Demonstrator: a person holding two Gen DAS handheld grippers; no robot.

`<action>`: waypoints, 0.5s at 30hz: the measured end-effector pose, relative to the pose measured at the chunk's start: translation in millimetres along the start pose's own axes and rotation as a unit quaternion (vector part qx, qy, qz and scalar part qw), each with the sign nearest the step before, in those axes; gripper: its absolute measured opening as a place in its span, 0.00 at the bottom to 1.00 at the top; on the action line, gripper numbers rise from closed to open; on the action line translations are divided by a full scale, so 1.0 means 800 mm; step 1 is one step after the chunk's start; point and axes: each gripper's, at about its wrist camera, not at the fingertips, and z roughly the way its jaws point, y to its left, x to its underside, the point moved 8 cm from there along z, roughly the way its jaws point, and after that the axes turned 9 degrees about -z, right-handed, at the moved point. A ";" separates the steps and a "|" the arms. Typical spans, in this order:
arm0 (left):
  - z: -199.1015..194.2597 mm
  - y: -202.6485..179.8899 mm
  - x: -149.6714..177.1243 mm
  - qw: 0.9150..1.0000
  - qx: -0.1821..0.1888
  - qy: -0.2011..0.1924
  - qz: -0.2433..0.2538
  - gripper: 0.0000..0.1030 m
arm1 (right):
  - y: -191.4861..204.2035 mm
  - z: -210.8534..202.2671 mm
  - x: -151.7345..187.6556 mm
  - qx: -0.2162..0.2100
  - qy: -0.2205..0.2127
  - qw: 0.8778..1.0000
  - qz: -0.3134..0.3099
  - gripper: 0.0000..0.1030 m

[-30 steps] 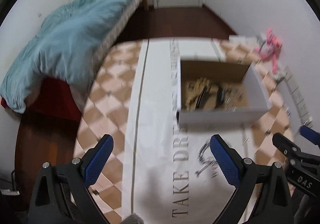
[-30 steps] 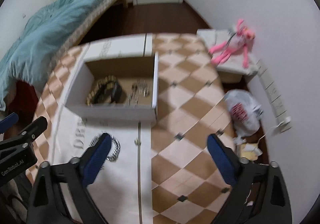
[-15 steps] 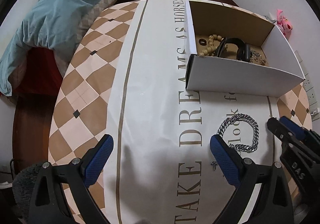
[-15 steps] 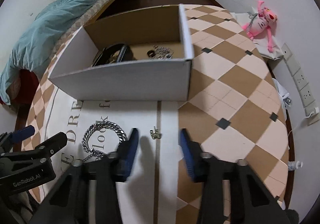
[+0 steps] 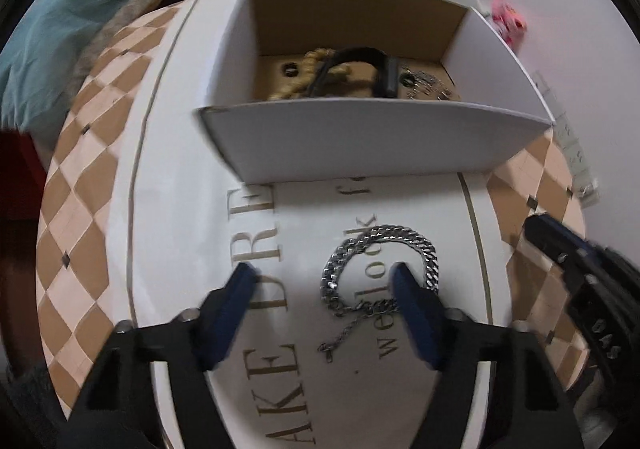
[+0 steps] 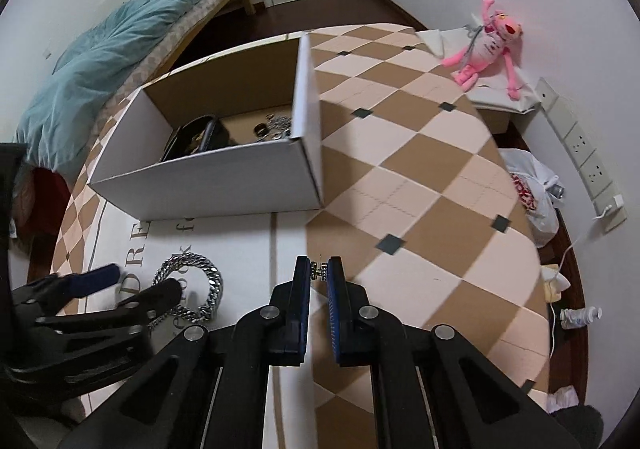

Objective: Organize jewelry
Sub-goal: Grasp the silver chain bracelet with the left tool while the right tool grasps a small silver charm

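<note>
A silver chain bracelet [image 5: 380,273] lies on the white lettered cloth [image 5: 180,209]; it also shows in the right wrist view [image 6: 196,281]. My left gripper [image 5: 324,281] is open, low over the cloth, its right finger [image 5: 412,305] over the chain's loop. My right gripper [image 6: 319,273] is closed on a small metal earring [image 6: 319,271] at the cloth's edge. A white cardboard box [image 5: 360,141] behind holds beads, a black band [image 5: 360,69] and small silver pieces; the box also shows in the right wrist view [image 6: 208,189].
The checkered tablecloth [image 6: 420,189] covers the round table. A bed with a teal blanket [image 6: 112,57] stands left. A pink plush toy [image 6: 488,45], a plastic bag [image 6: 532,193] and wall sockets are on the right.
Both grippers have dropped and moved forward. The left gripper has narrowed and come over the chain. The right gripper has closed on the small earring.
</note>
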 end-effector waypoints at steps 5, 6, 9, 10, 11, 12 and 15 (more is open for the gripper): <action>-0.005 -0.028 0.001 0.999 0.008 -0.009 0.043 0.06 | -0.012 -0.005 0.002 0.006 -0.004 1.000 0.011 0.09; -0.006 -0.030 0.002 0.999 0.018 -0.005 0.040 0.06 | -0.013 -0.006 0.002 0.006 -0.006 1.000 0.014 0.09; -0.014 -0.029 0.004 0.999 0.038 -0.008 0.026 0.06 | -0.017 -0.013 0.000 0.005 -0.012 1.000 0.021 0.09; -0.020 -0.027 0.004 0.999 0.044 -0.010 0.021 0.06 | -0.018 -0.016 -0.001 0.004 -0.015 1.000 0.022 0.09; -0.025 -0.025 0.005 0.999 0.048 -0.012 0.016 0.06 | -0.019 -0.021 -0.003 0.003 -0.019 1.000 0.024 0.09; -0.032 -0.022 0.005 0.998 0.053 -0.017 0.012 0.05 | -0.019 -0.025 -0.004 0.002 -0.021 0.999 0.024 0.09; -0.053 -0.007 -0.002 0.997 0.066 -0.030 -0.002 0.03 | -0.019 -0.037 -0.008 -0.003 -0.031 0.999 0.028 0.09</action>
